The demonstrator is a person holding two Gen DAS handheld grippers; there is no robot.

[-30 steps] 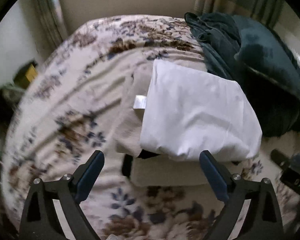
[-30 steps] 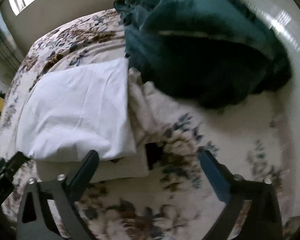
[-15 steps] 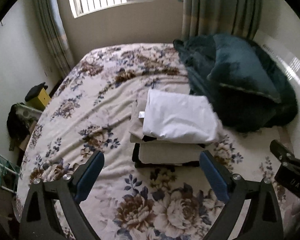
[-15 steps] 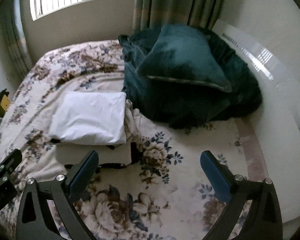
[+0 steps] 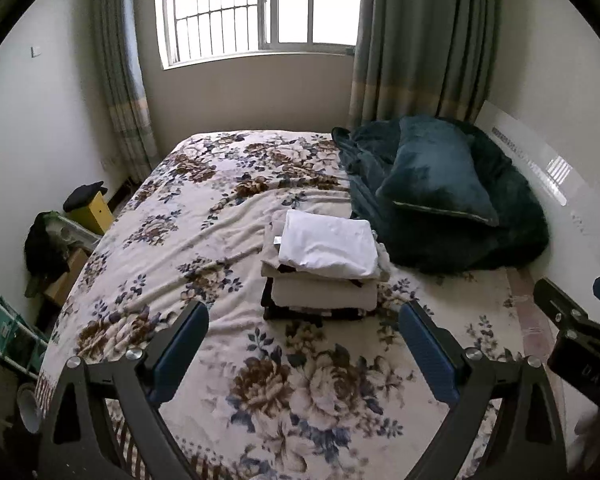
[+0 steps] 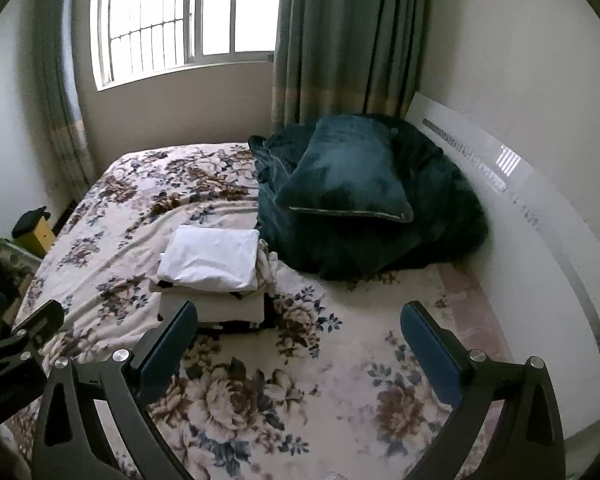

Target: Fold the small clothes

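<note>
While both tools hang clear of the bed, notes run left to right across each frame.

Far left, left wrist view: clutter on the floor beside the bed, including a yellow box (image 5: pixel 94 210) with a dark item on top.

Left gripper (image 5: pixel 302 350): lower middle of its own view, jaws spread wide, nothing between them; it hangs above the floral bedspread (image 5: pixel 204 216), apart from the clothes.

Stack of folded clothes (image 5: pixel 320 276): centre of the left wrist view, left of centre in the right wrist view (image 6: pixel 214 284). It rests on the bedspread and shows cream and dark layers, with a loosely bunched pale piece at its right edge.

White folded garment (image 5: pixel 326 246): top of the stack, squared off, a few soft creases; seen also at (image 6: pixel 212 258).

Handling, judged: light, limp cotton-like cloth, not fragile, likely to sag and unfold if lifted by one corner. Best taken at two adjacent corners or along a folded edge, pinching all layers together. The stack looks soft and could shift if nudged sideways.

Dark teal blanket (image 5: pixel 480 236): right of the stack, heaped, with a matching teal pillow (image 5: pixel 436 176) lying on top; its edge is just beside the stack.

Right gripper (image 6: pixel 300 348): lower middle of its own view, jaws equally wide, empty, above bare bedspread right of the stack. Its tip also shows at the right edge of the left wrist view.

Task progress, judged: the top piece appears finished; no unfolded garment is clearly in view apart from the bunched piece.
</note>
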